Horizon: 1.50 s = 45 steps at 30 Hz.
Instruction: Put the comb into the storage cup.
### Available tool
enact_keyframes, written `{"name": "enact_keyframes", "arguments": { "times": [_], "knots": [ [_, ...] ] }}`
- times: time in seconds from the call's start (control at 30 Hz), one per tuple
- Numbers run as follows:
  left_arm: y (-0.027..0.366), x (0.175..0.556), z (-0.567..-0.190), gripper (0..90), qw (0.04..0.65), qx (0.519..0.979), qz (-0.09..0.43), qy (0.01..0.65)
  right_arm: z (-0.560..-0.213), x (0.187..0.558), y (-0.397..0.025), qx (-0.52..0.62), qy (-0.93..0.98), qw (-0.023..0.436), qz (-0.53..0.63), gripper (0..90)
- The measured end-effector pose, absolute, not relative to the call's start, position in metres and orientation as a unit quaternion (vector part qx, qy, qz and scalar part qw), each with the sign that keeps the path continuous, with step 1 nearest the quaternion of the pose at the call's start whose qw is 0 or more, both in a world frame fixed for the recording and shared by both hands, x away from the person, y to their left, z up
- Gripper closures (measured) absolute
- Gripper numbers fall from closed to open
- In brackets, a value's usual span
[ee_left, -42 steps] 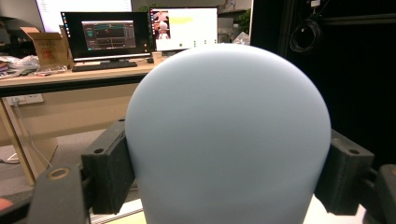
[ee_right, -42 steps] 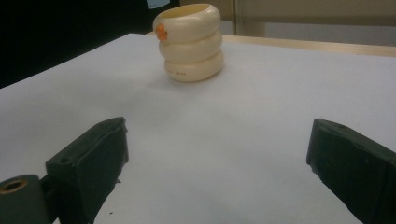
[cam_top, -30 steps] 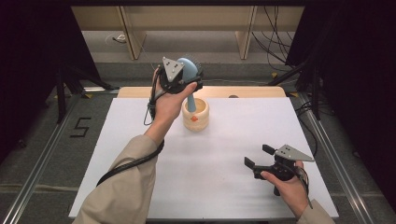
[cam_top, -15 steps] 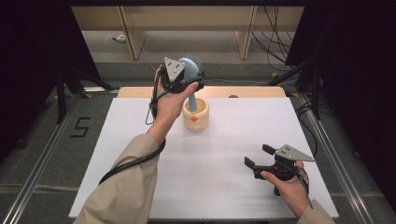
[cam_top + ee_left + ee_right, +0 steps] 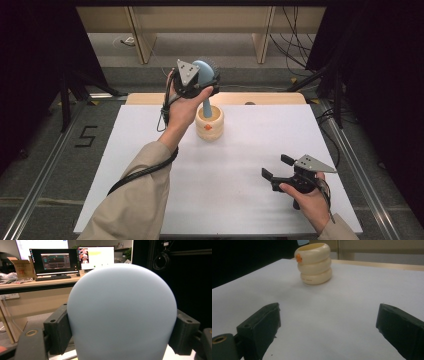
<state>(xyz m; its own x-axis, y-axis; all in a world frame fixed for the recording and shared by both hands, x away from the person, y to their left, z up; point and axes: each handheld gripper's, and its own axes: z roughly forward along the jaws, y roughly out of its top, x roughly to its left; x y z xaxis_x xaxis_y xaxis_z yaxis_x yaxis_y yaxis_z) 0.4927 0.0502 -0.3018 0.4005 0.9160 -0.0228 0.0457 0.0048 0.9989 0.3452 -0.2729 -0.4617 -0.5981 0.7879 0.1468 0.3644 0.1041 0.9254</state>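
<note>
High view: the left gripper [image 5: 200,85] is raised over the far middle of the table [image 5: 250,150], at about 12 o'clock from the table's centre. It is closed on the head of a pale blue brush [image 5: 205,75], whose handle runs down into a cream ringed holder [image 5: 210,124] standing on the white top. Whether the handle's end rests on the holder's bottom I cannot tell. The right gripper [image 5: 278,167] lies low at about 4 o'clock, jaws spread wide and holding nothing, well apart from the holder.

Left gripper view: the brush head [image 5: 122,315] bulges between the two black jaws, which press on its sides. The grip sits on a smooth, rounded surface, low on the dome.

Right gripper view: the two jaws stand far apart over bare table, with the holder [image 5: 315,263] ahead at about 11 o'clock, upright, an orange mark [image 5: 298,257] on its upper ring.

Risks, as I judge them: the rounded head could slide out of the jaws if the squeeze eases or the hand tilts, dropping the brush. A sideways pull while the handle is inside could lever the light holder over or drag it, since nothing steadies it and the free gripper is too far off to help.
</note>
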Motion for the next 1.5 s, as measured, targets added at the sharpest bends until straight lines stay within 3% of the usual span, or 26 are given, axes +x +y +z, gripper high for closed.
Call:
{"name": "enact_keyframes", "arguments": {
  "times": [1.5],
  "knots": [
    [0.046, 0.505, -0.313, 19.9, 0.582, 0.602, 0.376, 0.396, -0.462, 0.345, -0.273, 0.398, 0.718, 0.199, 0.535, 6.6]
  ]
}}
